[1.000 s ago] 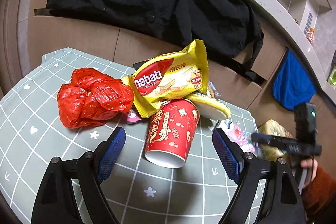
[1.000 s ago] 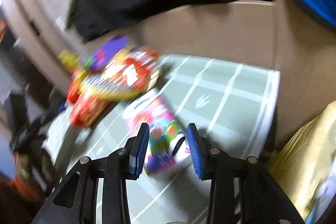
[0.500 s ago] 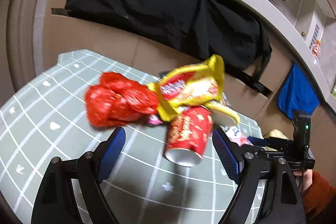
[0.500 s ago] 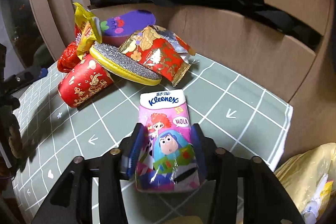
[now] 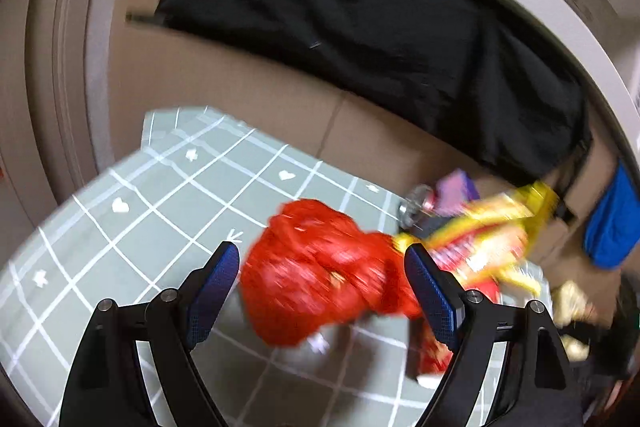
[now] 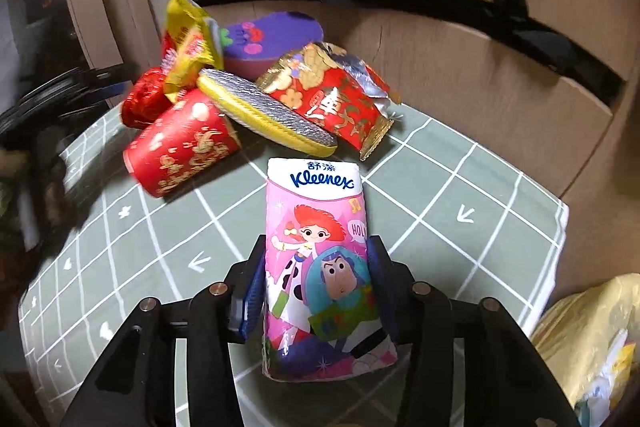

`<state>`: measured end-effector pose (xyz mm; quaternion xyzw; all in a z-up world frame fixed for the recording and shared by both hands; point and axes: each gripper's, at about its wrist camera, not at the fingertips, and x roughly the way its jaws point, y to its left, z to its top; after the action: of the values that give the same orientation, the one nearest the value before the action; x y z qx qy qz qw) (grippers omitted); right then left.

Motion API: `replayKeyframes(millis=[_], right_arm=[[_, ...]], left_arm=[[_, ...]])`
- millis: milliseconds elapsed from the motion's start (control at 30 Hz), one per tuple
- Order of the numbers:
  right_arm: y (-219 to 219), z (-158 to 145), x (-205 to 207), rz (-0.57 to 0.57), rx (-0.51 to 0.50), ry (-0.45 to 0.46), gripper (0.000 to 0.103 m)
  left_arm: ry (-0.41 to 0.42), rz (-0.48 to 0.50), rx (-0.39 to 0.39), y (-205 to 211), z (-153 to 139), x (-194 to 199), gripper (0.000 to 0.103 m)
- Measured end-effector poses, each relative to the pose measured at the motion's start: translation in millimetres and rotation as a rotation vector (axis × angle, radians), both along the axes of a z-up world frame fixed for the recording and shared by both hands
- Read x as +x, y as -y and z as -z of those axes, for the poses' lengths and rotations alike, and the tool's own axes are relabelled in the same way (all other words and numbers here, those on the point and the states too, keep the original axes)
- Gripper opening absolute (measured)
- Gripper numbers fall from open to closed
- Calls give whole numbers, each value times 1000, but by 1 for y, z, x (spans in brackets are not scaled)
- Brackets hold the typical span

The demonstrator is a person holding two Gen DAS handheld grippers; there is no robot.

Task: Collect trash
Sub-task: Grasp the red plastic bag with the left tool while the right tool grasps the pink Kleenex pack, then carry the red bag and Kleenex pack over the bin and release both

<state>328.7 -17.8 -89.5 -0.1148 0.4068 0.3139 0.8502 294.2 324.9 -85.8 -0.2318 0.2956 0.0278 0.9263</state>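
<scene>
One Kleenex tissue pack (image 6: 318, 267): we hold it clamped between the right gripper (image 6: 318, 291) fingers, above the desk (image 6: 460, 211); half a second ago the grip was the same, the pack now larger in view. Beyond the pack, one pile: one red paper cup (image 6: 180, 143), one yellow wafer wrapper (image 6: 188, 43), one red foil packet (image 6: 336, 99), one red plastic bag (image 5: 320, 271). Our left gripper (image 5: 322, 287) has swung from the cup to the bag, fingers spread wide, holding nothing.
</scene>
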Motion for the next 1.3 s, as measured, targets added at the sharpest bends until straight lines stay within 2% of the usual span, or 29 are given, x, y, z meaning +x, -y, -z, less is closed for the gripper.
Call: replayKeyframes(millis=[100, 167, 300, 433, 500, 633, 767, 1033, 1300], right_arm=[[8, -8, -15, 0, 18, 20, 44], [17, -10, -22, 2, 35, 22, 44], [25, -14, -27, 16, 90, -9, 44], [23, -17, -37, 7, 115, -6, 44], [19, -20, -43, -2, 101, 20, 44], [14, -24, -54, -12, 102, 24, 44], [17, -35, -63, -3, 110, 50, 44], [34, -61, -83, 32, 187, 72, 44], [51, -76, -103, 46, 203, 114, 44]], left_arm=[[-41, -19, -126, -24, 18, 10, 85], [-52, -19, -166, -28, 24, 12, 85], [-79, -4, -169, -26, 27, 15, 85], [-97, -16, -223, -28, 28, 16, 81], [-98, -21, -252, -28, 28, 15, 73], [-91, -30, -250, -22, 21, 8, 66], [-55, -32, -183, -9, 4, -15, 63], [82, -74, 33, 29, -58, -74, 63], [150, -26, 110, 71, -97, -108, 63]])
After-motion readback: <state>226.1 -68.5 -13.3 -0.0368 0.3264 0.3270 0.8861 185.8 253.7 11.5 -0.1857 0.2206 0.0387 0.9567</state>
